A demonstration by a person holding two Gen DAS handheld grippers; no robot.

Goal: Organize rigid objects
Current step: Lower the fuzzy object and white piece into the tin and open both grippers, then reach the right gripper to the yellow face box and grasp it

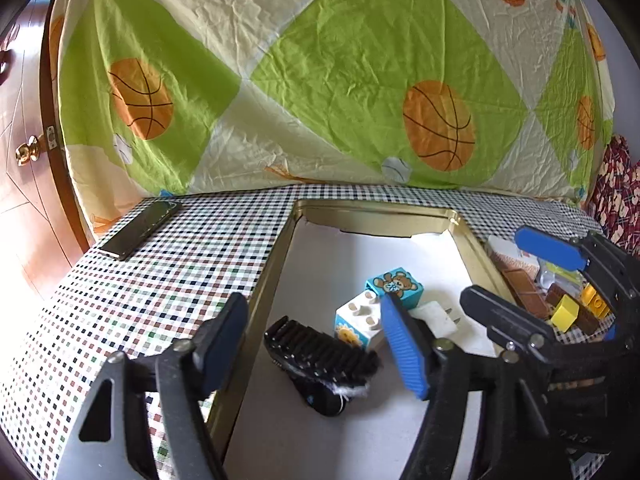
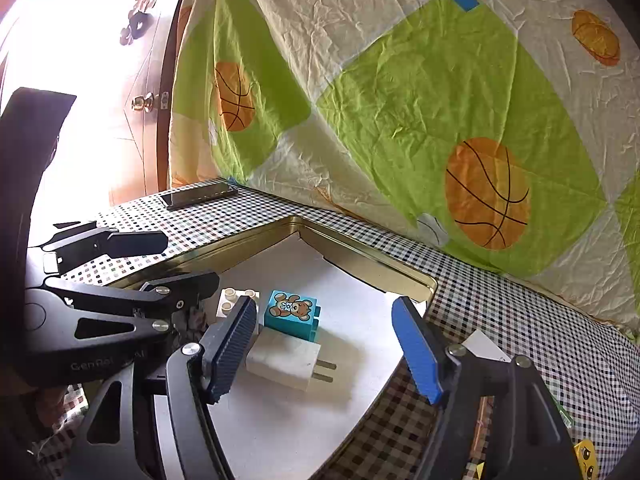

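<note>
Landmark: gold-rimmed tray (image 1: 276, 248) lined with white paper, on the checked tablecloth (image 1: 168, 264).
Far left of tray: a dark phone (image 1: 140, 230) lying flat on the cloth, well apart from the tray.
Left gripper (image 1: 316, 340): over the tray's left part, jaws apart, nothing pressed between them.
Under left gripper: black comb attachment (image 1: 316, 354) lying on the tray liner between the jaws, free of both pads.
Tray middle: white toy brick (image 1: 360, 324), touching the teal bear brick (image 2: 292, 314) behind it.
Right of bricks: white plug adapter (image 2: 286, 362), prongs pointing right, just in front of the bear brick.
Right gripper (image 2: 326, 352): jaws apart around the adapter; gripping nothing.
Right of tray: loose pile of small bricks (image 1: 572, 308), yellow and brown, on the cloth.
Step, as judged: both items look set down in the tray; release stage.
Next move calls for: lifting clear without nudging the pieces, then going right to the pile.
</note>
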